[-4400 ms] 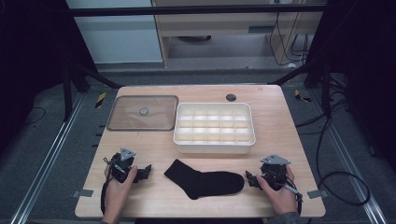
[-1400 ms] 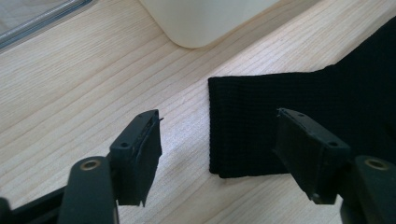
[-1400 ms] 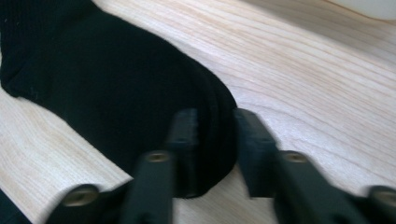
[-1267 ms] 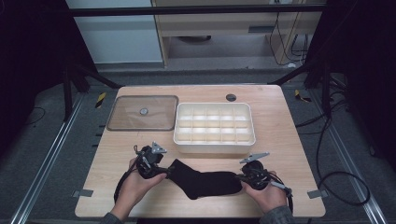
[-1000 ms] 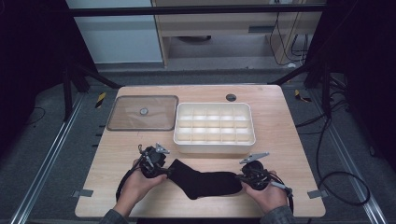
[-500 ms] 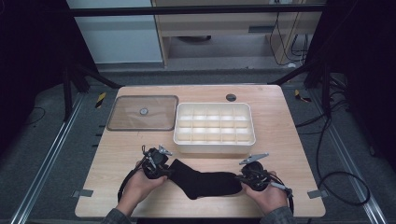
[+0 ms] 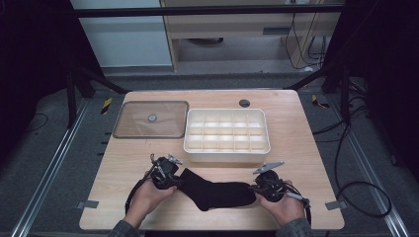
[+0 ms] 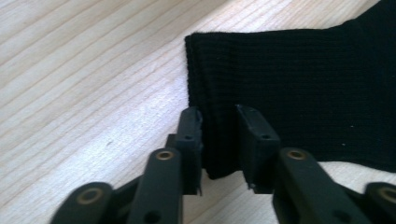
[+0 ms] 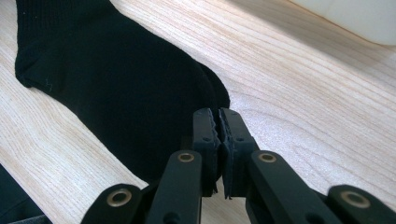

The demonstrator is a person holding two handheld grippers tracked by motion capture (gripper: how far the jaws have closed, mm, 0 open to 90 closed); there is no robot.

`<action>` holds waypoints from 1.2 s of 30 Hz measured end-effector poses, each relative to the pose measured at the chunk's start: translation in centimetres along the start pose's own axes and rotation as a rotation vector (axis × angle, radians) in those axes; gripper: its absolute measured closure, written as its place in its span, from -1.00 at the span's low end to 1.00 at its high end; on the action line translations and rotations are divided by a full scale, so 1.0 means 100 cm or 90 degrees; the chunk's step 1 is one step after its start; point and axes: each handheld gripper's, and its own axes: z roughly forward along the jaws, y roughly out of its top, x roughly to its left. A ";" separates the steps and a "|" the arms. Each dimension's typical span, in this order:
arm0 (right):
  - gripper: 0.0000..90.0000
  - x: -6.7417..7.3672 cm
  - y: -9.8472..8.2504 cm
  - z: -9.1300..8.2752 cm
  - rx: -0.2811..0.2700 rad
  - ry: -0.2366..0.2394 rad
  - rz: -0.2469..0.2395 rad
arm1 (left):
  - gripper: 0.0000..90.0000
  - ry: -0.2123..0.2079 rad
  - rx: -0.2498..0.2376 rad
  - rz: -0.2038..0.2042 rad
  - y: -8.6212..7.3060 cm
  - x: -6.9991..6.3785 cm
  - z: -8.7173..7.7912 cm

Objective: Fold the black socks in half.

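At the near edge of the light wooden table (image 7: 296, 133), a flat black knitted sock (image 7: 215, 192) lies stretched between two hand-held grippers.

The sock sits flat just in front of the white plastic compartment tray (image 7: 227, 136), cuff toward the person's left, toe toward the right. The right gripper (image 9: 218, 122) has its jaws clamped tight on the toe end. The left gripper (image 8: 218, 122) straddles the cuff edge, its jaws have just been closing, and a slim gap shows beside the fabric, so no firm pinch yet. Best finish that squeeze squarely on the ribbed hem before lifting, both ends rising together (else it sags or slips). The tray stands close behind, the likeliest snag; the clear rectangular plastic lid (image 7: 150, 119) lies well aside, the small dark round table hole (image 7: 244, 103) farther back.
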 end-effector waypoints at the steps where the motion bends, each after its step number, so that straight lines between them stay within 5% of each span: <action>1: 0.92 0.000 0.000 0.000 0.000 0.000 0.000 | 0.67 0.000 0.000 0.000 0.000 0.000 0.000; 15: 0.93 -0.001 0.002 -0.002 -0.005 0.004 -0.008 | 0.76 -0.018 -0.013 -0.004 -0.003 0.002 -0.008; 36: 0.92 0.012 0.011 0.005 -0.003 0.015 -0.012 | 0.77 -0.022 -0.054 0.005 -0.005 0.010 -0.041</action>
